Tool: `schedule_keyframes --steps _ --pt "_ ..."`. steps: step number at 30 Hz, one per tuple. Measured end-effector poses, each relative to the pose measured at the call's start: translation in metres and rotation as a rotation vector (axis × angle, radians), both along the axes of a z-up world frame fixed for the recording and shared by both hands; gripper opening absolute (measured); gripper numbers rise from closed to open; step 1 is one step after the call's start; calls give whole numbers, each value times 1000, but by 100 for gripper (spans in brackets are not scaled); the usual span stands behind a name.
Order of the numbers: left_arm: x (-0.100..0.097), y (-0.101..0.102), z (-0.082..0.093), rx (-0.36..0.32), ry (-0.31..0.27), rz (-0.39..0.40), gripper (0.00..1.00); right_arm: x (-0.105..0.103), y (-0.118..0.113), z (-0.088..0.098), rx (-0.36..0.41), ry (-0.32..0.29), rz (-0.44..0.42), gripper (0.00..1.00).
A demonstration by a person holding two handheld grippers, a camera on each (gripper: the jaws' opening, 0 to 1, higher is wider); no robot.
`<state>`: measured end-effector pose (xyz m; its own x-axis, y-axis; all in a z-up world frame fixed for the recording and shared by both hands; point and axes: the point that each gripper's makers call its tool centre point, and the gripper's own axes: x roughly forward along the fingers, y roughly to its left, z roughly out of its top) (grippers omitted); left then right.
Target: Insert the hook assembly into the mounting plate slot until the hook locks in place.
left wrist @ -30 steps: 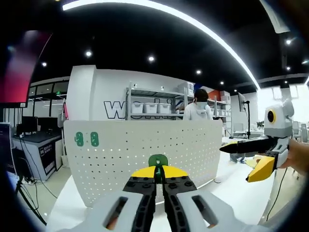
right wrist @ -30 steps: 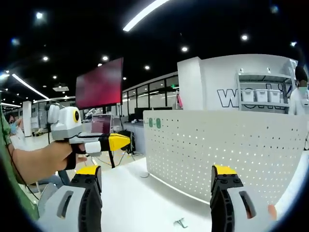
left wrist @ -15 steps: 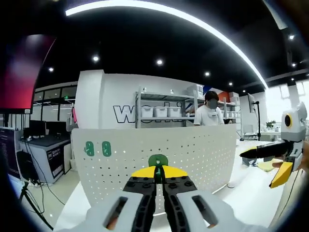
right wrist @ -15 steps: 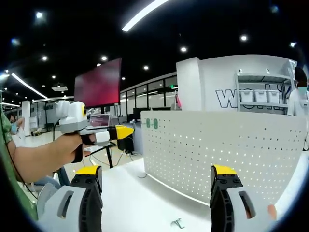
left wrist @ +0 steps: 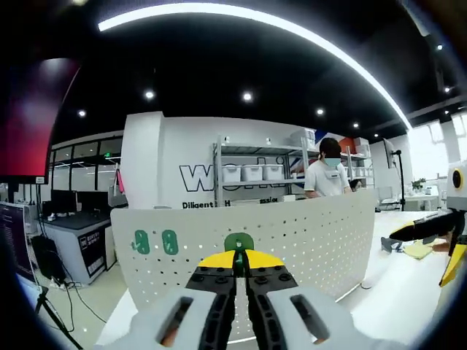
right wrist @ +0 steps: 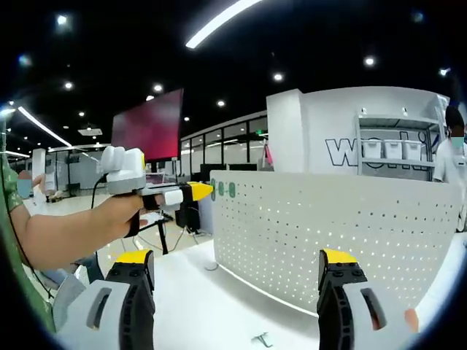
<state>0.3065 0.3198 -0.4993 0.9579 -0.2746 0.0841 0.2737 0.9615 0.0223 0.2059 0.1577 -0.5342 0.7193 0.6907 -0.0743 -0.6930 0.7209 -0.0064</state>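
My left gripper (left wrist: 240, 257) is shut on a small green hook (left wrist: 238, 243) that sticks up between its yellow tips. It faces the white perforated mounting plate (left wrist: 292, 233), which stands upright on the table. Two green hooks (left wrist: 155, 241) sit in the plate's upper left corner. In the right gripper view a hand holds the left gripper (right wrist: 195, 192) with its tip close to that corner and its green hooks (right wrist: 226, 189) on the plate (right wrist: 336, 226). My right gripper (right wrist: 235, 273) is open with nothing between its fingers; the left gripper view has it (left wrist: 423, 251) at the far right.
The white table (right wrist: 197, 306) carries a small dark metal piece (right wrist: 260, 340) in front of the plate. A person (left wrist: 327, 177) stands behind the plate by shelves with bins. A red screen (right wrist: 149, 127) hangs to the left.
The left gripper with the hook has moved right and closer to the plate's upper left corner. The right gripper has stayed open and almost still.
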Motion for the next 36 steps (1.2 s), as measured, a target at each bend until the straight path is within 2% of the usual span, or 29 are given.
schedule_keyframes --steps 19,36 --pt "60 16 16 -3 -33 78 3 11 -6 1 1 -1 -15 95" --pt "93 27 16 27 -56 117 3 18 -8 -2 -5 9 -24 94"
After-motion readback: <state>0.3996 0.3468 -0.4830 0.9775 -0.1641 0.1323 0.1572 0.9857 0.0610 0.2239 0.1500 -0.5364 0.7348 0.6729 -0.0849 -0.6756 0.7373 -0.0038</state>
